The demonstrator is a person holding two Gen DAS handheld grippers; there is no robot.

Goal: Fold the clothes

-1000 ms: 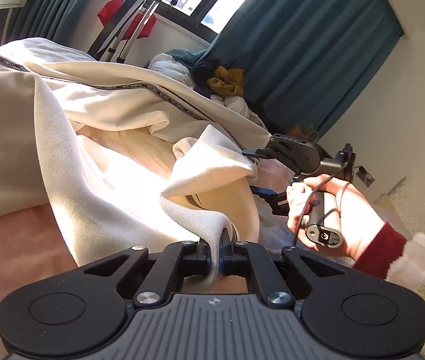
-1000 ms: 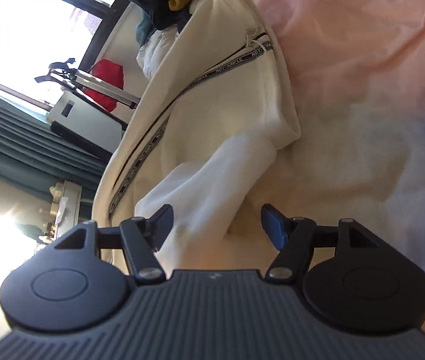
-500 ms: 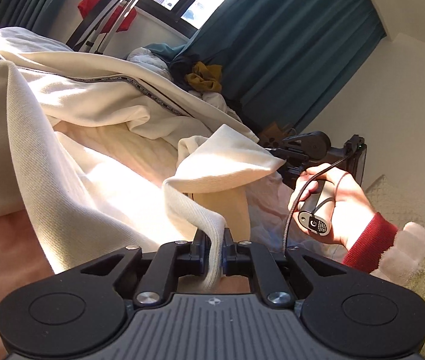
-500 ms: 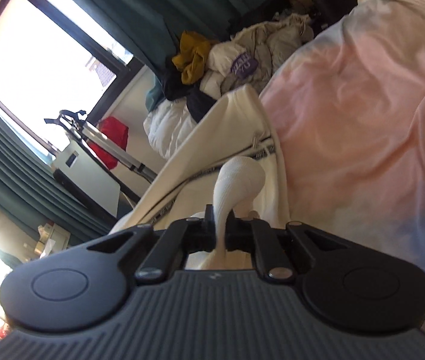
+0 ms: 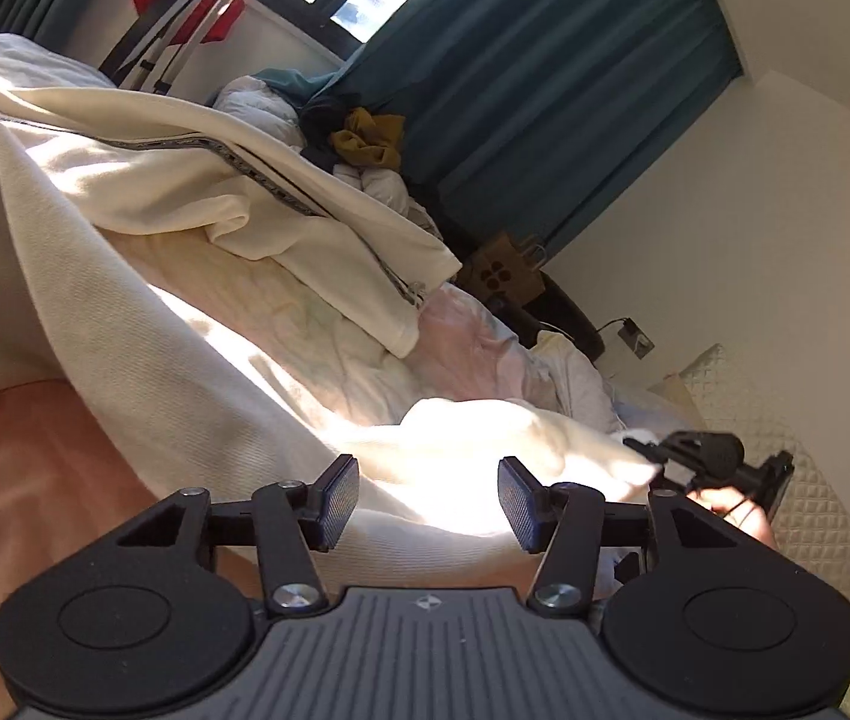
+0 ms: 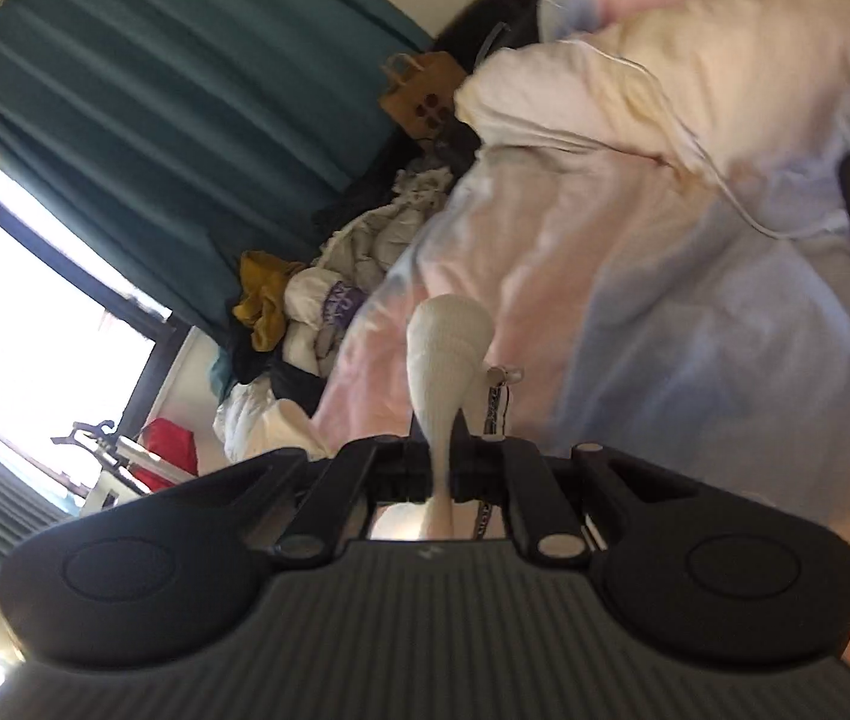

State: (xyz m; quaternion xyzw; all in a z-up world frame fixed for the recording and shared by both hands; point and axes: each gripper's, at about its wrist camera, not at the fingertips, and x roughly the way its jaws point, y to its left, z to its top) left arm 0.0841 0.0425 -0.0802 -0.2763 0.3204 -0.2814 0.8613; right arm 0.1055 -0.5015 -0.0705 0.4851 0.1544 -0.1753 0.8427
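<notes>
The left claw (image 5: pixel 428 498) is spread wide above the cream garment (image 5: pixel 197 324) on the bed (image 5: pixel 35 480); the right claw (image 6: pixel 442 468) pinches a fold of that garment.

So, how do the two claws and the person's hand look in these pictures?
Both claws, the left claw and the right claw, are matte black, with two round discs at the sides, silver screws on the link arms and a grey ribbed body with a small round mark. The left claw's pads are dark blue and textured. The right hand is bare skin; no sleeve shows.

Cream garment (image 5: pixel 197 192), teal curtains (image 5: pixel 545 90), pink bedsheet (image 6: pixel 635 300).
</notes>
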